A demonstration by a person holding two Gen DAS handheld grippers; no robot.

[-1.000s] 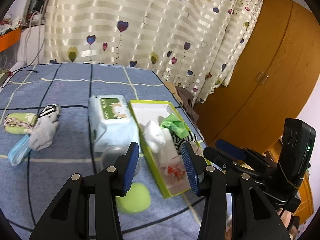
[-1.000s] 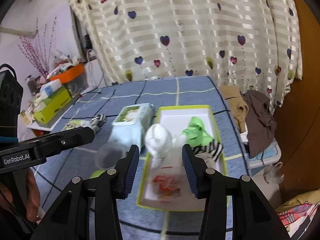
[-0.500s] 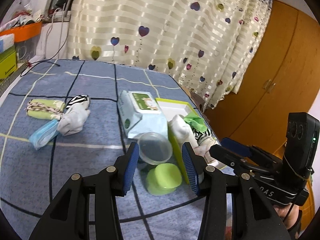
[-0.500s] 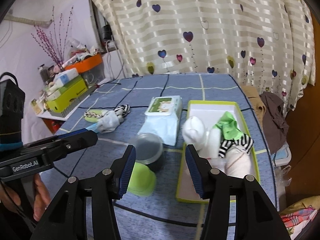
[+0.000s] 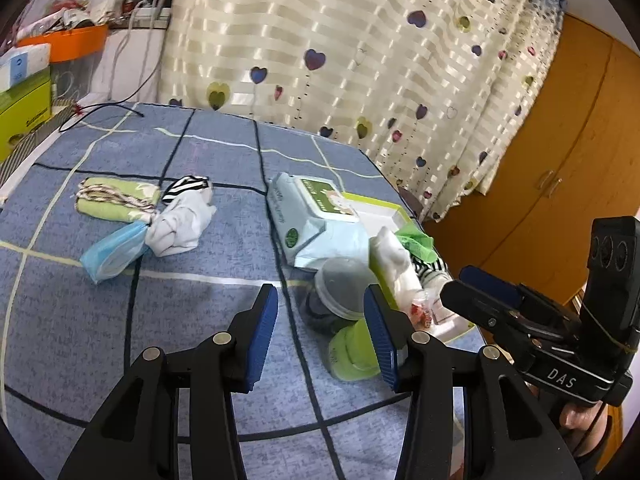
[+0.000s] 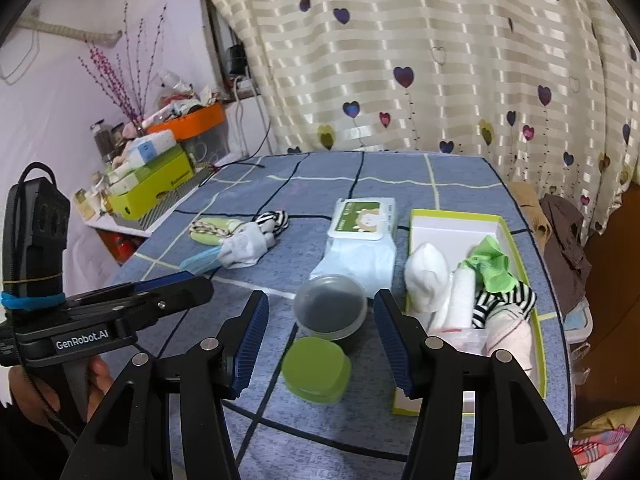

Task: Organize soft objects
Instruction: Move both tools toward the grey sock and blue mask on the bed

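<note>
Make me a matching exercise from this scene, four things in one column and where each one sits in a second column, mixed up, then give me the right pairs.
Things:
1. rolled white sock
2. wet wipes pack
3. blue face mask
4. round green lid

Places:
A. flat on the blue bedspread, in front of the clear round tub
B. inside the green-rimmed tray
C. at the near end of the loose pile on the left
D. beside the tray, on its left

Pairs: 1-B, 2-D, 3-C, 4-A
</note>
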